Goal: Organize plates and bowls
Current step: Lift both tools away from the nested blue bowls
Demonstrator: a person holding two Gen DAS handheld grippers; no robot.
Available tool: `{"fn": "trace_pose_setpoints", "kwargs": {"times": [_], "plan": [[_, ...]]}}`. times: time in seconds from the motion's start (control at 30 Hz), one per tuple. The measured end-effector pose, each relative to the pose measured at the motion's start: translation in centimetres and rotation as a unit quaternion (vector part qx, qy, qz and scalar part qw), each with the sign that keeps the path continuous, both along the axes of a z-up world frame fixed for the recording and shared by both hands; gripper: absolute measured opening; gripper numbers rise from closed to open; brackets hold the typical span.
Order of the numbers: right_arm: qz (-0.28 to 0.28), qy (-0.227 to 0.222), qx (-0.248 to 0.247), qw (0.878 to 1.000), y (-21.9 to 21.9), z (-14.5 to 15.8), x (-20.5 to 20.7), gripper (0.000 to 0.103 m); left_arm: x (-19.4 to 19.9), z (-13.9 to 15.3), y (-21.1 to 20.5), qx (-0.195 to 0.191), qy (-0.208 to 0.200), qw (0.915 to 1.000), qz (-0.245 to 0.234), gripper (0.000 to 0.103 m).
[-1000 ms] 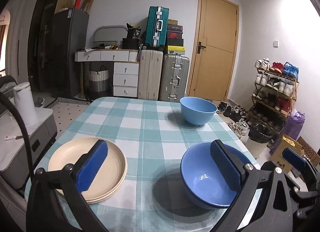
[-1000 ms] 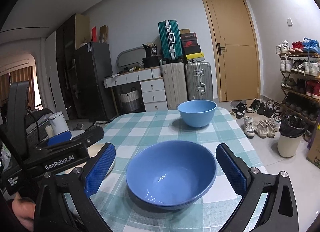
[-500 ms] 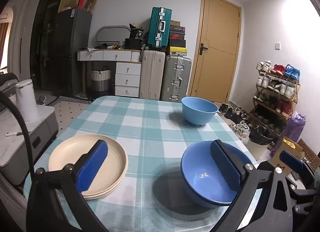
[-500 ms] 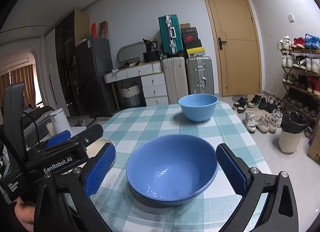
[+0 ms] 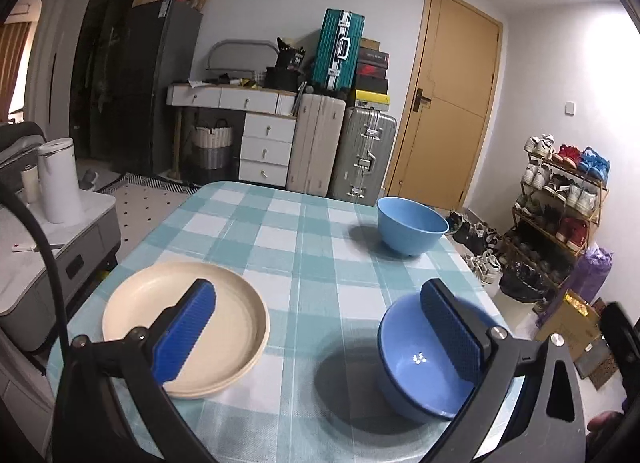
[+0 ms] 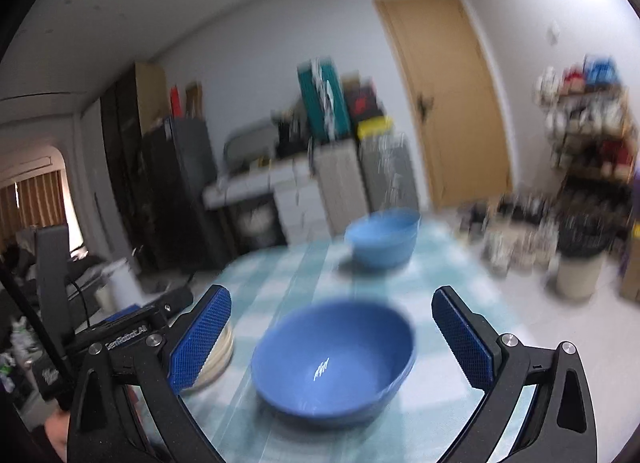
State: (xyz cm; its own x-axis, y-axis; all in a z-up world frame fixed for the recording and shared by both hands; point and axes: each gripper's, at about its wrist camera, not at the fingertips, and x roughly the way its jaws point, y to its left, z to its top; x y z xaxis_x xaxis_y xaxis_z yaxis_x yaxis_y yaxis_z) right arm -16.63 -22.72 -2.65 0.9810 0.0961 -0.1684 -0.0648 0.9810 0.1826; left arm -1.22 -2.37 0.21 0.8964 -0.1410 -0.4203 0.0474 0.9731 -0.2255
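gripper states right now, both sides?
Left gripper: open, holding nothing, above the tablecloth.
Right gripper: open, empty, jaws either side of the near blue bowl, not touching.

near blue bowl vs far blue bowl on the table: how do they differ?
The near bowl is a darker, deeper blue; the far bowl is a paler sky blue. The near bowl looks wider and shallower, the far bowl narrower with steeper walls. The near bowl sits at the table's front right, in front of the open right gripper; the far bowl stands near the far right edge. Both are upright, empty, plain, on the checked cloth.
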Motion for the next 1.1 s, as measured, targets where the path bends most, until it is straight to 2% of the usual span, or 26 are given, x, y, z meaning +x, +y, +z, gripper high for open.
{"fn": "trace_pose_setpoints", "kwargs": {"times": [0.07, 0.13, 0.27, 0.33, 0.4, 0.43, 0.5, 0.57, 0.67, 0.77, 0.97, 1.1], "plan": [[0.005, -0.031, -0.019, 0.999, 0.4, 1.0, -0.8, 0.102, 0.1, 1.3, 0.5, -0.012, -0.006, 0.9999, -0.002, 0.103], [0.018, -0.031, -0.045, 0.998, 0.9, 2.0, -0.9, 0.102, 0.1, 2.5, 0.9, -0.019, -0.012, 0.9997, -0.004, 0.103], [0.028, -0.054, -0.074, 0.995, 1.3, 4.7, -1.7, 0.102, 2.2, 4.8, 0.6, -0.015, 0.022, 0.9994, -0.023, 0.103], [0.032, -0.064, -0.069, 0.995, 0.7, 6.3, -1.8, 0.102, 3.5, 6.2, 0.1, 0.000, 0.032, 0.9993, -0.018, 0.103], [0.041, -0.073, -0.047, 0.995, -0.7, 8.4, -1.4, 0.102, 4.4, 7.6, 0.1, -0.003, 0.018, 0.9997, 0.016, 0.103], [0.049, -0.076, -0.031, 0.995, -1.5, 9.4, -1.1, 0.102, 4.6, 8.1, 0.3, -0.012, 0.008, 0.9992, 0.038, 0.103], [0.074, -0.077, 0.015, 0.994, -3.7, 11.0, -0.3, 0.102, 5.4, 9.0, 0.7, -0.060, -0.022, 0.9958, 0.066, 0.103], [0.102, -0.066, 0.055, 0.991, -5.6, 12.4, 1.7, 0.102, 7.1, 9.3, 0.6, -0.083, -0.023, 0.9938, 0.069, 0.103], [0.130, -0.024, 0.091, 0.987, -7.9, 13.6, 5.8, 0.102, 12.0, 9.6, -1.5, -0.046, 0.021, 0.9971, 0.057, 0.103], [0.132, 0.026, 0.129, 0.982, -10.9, 13.7, 11.4, 0.102, 16.4, 9.4, -3.5, -0.011, 0.034, 0.9986, 0.039, 0.103], [0.165, 0.093, 0.252, 0.949, -17.8, 10.6, 22.4, 0.102, 24.8, 7.0, -6.7, 0.010, 0.065, 0.9978, 0.003, 0.103], [0.149, 0.124, 0.262, 0.946, -20.0, 7.6, 27.7, 0.102, 29.2, 4.8, -9.7, 0.063, 0.079, 0.9947, -0.017, 0.103]]}}
